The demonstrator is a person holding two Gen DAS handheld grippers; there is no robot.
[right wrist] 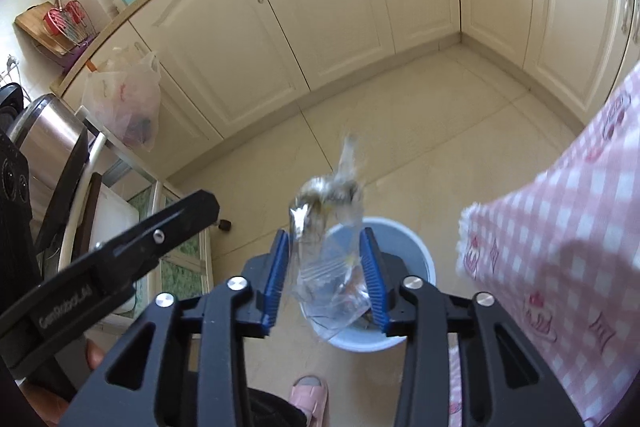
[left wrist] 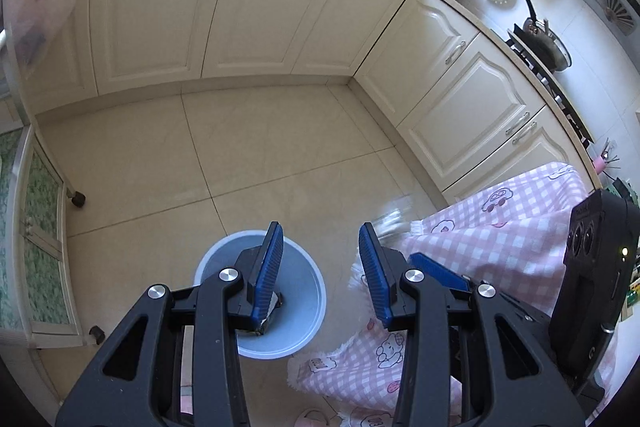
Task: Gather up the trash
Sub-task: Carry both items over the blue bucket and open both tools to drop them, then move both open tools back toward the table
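Cream kitchen cabinets (right wrist: 320, 7) line two walls and meet in a corner; beige floor tiles (left wrist: 260, 147) fill the ground ahead of both grippers.

Left wrist view: left gripper (left wrist: 320, 267) points down at the floor. Blue-padded fingers (left wrist: 269, 267) stand apart, with nothing between them. A pale blue trash bin (left wrist: 304, 291) sits on the tiles directly beneath the left finger, its open mouth facing up; a small dark item lies inside, mostly hidden behind that finger. A pink checked sleeve (left wrist: 480, 247) lies beyond the right finger. A blurred clear scrap (left wrist: 390, 217) shows just past the tip of the right finger. A lidded pan (left wrist: 544, 43) sits on the stove far ahead to the right.

Right wrist view: right gripper (right wrist: 326, 271) also points down. A crumpled clear plastic bag (right wrist: 328, 227) hangs between its fingers (right wrist: 370, 275). The bag's lower part lies in the gap and its bunched, motion-blurred top rises past the fingertips. The fingers are set apart by about the bag's width; contact with either pad cannot be confirmed because of blur and transparency, so grip status is undetermined. The same trash bin (right wrist: 416, 243) lies directly beyond the bag, under the right finger. A filled translucent shopping bag (right wrist: 124, 99) hangs from the counter area far off to the left of the fingers. A pink slipper (right wrist: 310, 399) is on the floor behind the finger bases.
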